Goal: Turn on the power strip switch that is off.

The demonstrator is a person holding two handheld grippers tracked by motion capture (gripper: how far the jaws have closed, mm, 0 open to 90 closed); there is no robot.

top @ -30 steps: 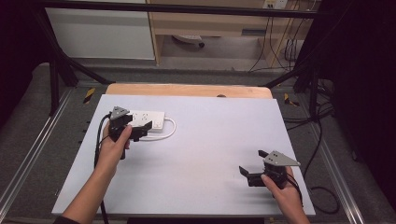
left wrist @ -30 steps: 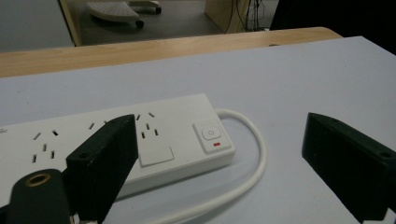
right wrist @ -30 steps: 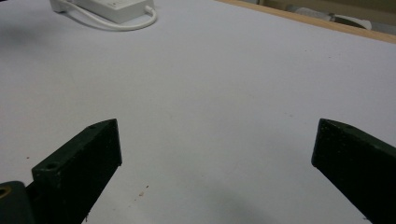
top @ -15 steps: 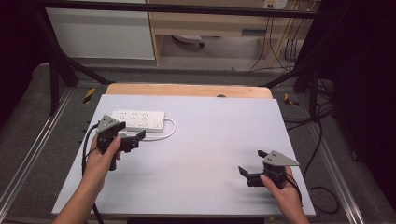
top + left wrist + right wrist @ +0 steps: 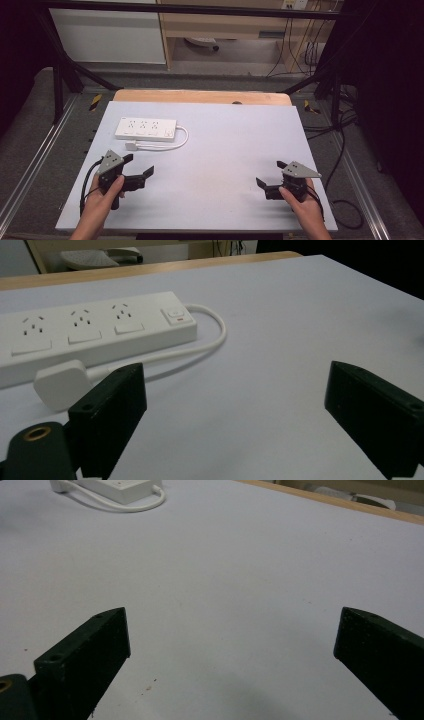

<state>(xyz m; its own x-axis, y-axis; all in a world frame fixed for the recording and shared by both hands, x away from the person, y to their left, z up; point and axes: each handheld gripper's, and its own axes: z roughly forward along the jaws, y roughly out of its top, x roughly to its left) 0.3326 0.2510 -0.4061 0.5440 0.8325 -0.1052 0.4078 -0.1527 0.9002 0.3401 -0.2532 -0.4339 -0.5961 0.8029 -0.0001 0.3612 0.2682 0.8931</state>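
Left hand-held gripper (image 5: 138, 165) now withdrawn, jaws apart, near power strip (image 5: 145, 129); right hand-held gripper (image 5: 269, 174) apart too.

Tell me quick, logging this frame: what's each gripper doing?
Left gripper: open, holding nothing.
Right gripper: open, holding nothing.

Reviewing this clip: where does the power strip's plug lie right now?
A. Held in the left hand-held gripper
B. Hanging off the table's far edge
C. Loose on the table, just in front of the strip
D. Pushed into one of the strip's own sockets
C: the white plug lies flat on the table beside the power strip, its cord looping back to the strip's end, while the left hand-held gripper stands open and empty.
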